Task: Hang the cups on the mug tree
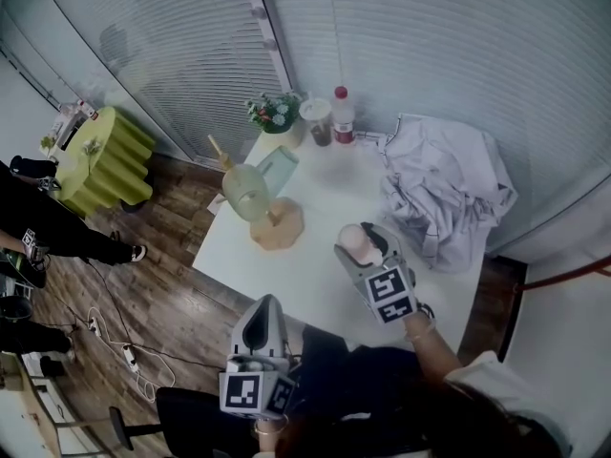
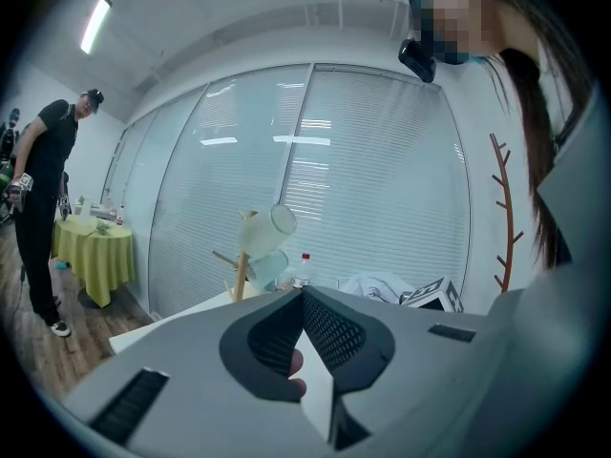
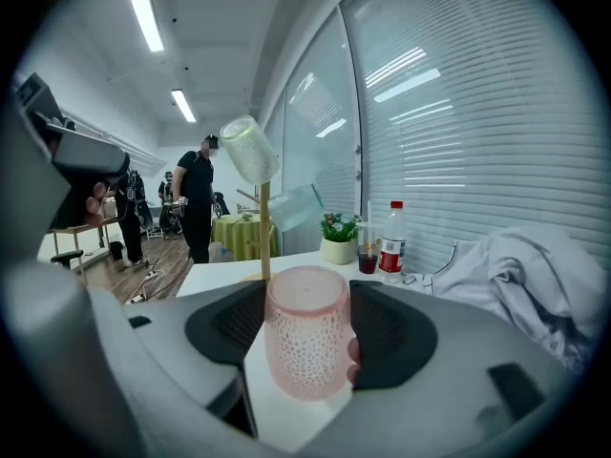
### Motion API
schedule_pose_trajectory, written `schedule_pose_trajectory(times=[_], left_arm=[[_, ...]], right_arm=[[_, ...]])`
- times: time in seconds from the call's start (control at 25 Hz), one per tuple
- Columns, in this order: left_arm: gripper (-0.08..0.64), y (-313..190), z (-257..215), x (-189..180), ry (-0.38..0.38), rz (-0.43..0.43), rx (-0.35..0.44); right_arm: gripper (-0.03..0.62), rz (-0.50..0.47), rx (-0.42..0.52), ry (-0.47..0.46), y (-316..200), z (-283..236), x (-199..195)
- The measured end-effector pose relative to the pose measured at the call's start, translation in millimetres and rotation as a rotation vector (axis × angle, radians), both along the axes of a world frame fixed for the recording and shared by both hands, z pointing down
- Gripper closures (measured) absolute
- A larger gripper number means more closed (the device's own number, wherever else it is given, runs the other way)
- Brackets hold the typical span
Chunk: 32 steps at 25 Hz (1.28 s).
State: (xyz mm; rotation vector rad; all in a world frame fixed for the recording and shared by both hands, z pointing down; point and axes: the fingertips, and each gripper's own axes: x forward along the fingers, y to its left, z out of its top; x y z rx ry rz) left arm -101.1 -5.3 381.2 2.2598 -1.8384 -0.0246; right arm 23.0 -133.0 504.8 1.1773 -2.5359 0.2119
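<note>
Between the jaws of the right gripper a pink dotted cup is clamped by its sides and carried over the near half of the desk, clear of its top; its handle cannot be made out plainly. The jaws of the left gripper are closed on each other with nothing between them, and this gripper is held off the near edge of the desk, out of the work. By the desk's left edge the mug tree is seen upright on its wooden base, with a pale green cup and a light blue cup hung on it and one bare peg jutting toward the far left corner. The step in hand is judged to be the carrying of the third cup to the tree. For the next move, the cup would need to be brought across toward the left edge, turned so that its handle faces a bare peg, slipped over that peg, and only then released, without the hung cups being knocked.
</note>
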Motion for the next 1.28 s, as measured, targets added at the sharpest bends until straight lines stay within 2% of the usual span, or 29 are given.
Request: schedule_pose_trajectory(times=[0.4,0.76,0.92,1.28], left_arm=[[0.560,10.2,-4.1,-11.2,-0.004,-0.019,0.015],[0.560,15.6,-8.7,-28.3,0.031,-0.045,0.040],[0.558,16.1,-4.0,-37.2,-0.012,-0.059,0.009],[0.560,11.3,-5.7,-49.2,-0.016,-0.058,0.003]], right_arm=[[0.311,-0.016,0.032,-0.012,11.7,-15.2,-11.5],[0.313,-0.039,0.061,-0.028,13.9,-29.0,-31.4],[0.313,-0.048,0.068,-0.036,13.2,-33.9,-38.6],[0.313,-0.065,0.088,-0.055,11.3,-46.0,-55.9]])
